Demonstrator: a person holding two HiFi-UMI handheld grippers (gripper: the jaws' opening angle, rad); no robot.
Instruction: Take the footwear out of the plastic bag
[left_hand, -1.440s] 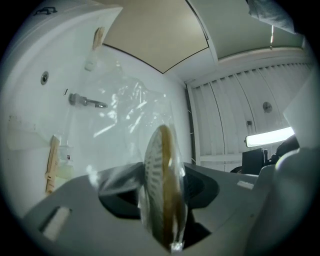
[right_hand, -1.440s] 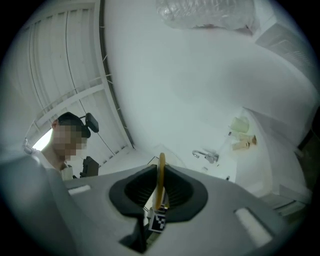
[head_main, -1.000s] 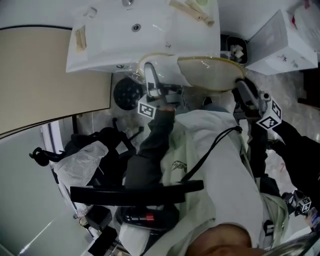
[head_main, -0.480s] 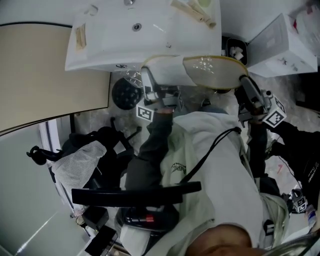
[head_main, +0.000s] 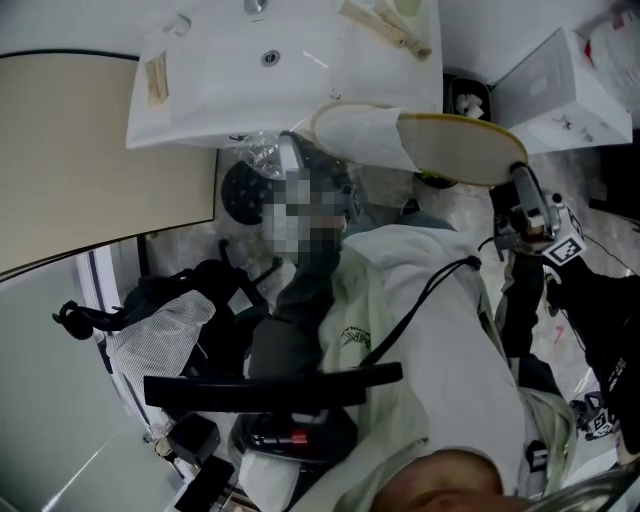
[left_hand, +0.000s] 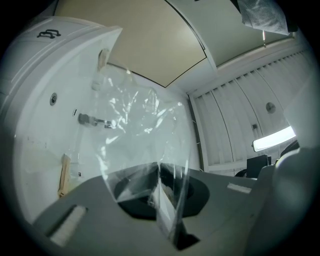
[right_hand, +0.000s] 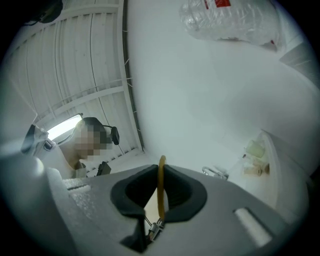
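Note:
A white slipper (head_main: 365, 135) with a cream, yellow-rimmed sole (head_main: 460, 150) hangs below the washbasin in the head view. My right gripper (head_main: 512, 180) is shut on its right end. In the right gripper view the yellow sole rim (right_hand: 161, 172) stands pinched between the pads of the right gripper (right_hand: 160, 200), whose jaws have just been closing on it. A clear plastic bag (head_main: 262, 152) hangs left of the slipper. My left gripper (head_main: 292, 160), partly under a mosaic patch, holds it. The left gripper view shows the bag (left_hand: 140, 125) clamped in the shut left gripper (left_hand: 161, 200).
A white washbasin (head_main: 200, 90) juts out above the slipper. A white box (head_main: 570, 80) and a small bin (head_main: 465, 100) stand at the right. A beige panel (head_main: 90, 150) fills the left. A black bag with white mesh cloth (head_main: 160, 320) lies lower left.
The slipper has slid to the right and slightly up, away from the clear bag. My right gripper moved right with it. The left gripper stayed by the bag.

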